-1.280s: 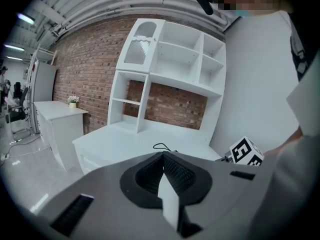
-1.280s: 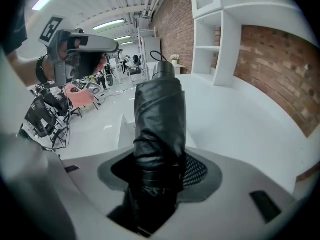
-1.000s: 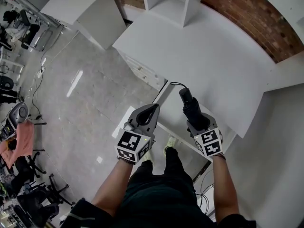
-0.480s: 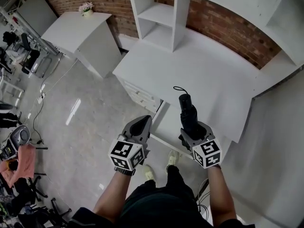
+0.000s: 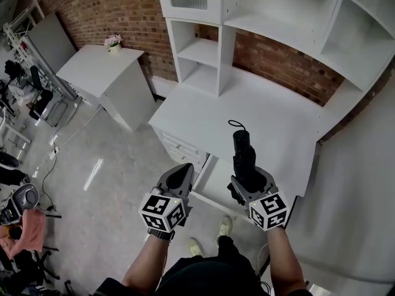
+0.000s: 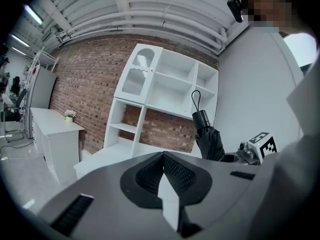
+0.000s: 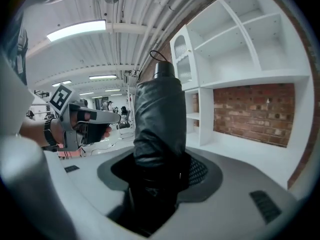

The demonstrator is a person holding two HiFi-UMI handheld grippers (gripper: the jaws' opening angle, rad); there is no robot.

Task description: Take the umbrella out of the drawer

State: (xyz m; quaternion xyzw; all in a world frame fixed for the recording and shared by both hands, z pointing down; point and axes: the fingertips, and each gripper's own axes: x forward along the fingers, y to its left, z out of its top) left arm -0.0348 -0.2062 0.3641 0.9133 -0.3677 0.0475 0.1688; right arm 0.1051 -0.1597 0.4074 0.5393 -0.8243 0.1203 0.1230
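Gripping a folded black umbrella (image 5: 242, 158), cord looped

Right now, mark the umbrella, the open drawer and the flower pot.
umbrella (image 5: 245, 162), head view, folded black canopy.
open drawer (image 5: 216, 176), head view, bare white inside.
flower pot (image 5: 113, 43), head view, the blooms.

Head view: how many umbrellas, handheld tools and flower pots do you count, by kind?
umbrella: 1
tools: 2, the left tool and the right tool
flower pot: 1
Total: 4
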